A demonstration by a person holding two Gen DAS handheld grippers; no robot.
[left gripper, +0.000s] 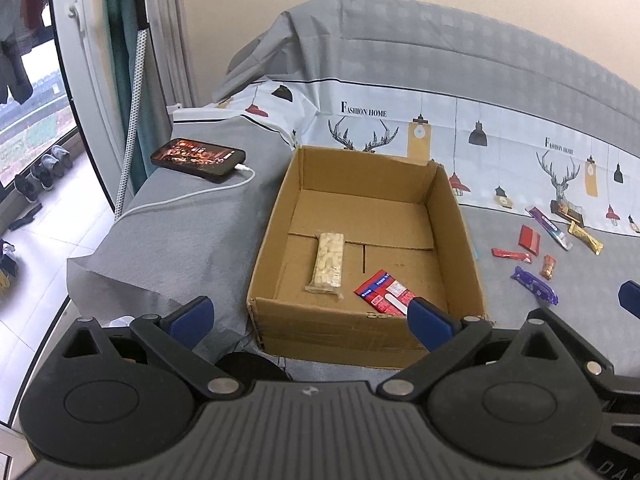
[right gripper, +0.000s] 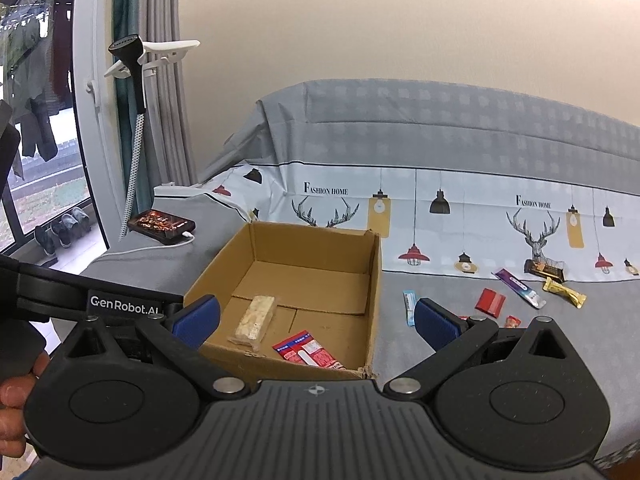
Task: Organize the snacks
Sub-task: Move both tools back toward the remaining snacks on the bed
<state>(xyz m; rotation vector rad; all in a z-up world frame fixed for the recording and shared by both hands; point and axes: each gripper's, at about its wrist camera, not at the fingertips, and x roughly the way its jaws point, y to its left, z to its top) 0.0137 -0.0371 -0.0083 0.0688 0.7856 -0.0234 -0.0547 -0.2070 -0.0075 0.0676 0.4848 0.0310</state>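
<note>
A home bedroom: a bed under a grey sheet printed with deer and lamps (right gripper: 460,216), grey pleated curtains (right gripper: 164,92), pairs of grey shoes by the window (left gripper: 44,168).

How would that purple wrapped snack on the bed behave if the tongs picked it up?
The purple snack looks small, so probably light. Its glossy wrapper may be slippery. The crimped ends would likely flop or crinkle, while the filled middle seems firmer.

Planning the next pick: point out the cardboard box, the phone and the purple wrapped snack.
cardboard box (left gripper: 362,330), left wrist view, outer front wall.
phone (left gripper: 198,159), left wrist view, middle of its lit screen.
purple wrapped snack (left gripper: 535,284), left wrist view, middle of wrapper.
</note>
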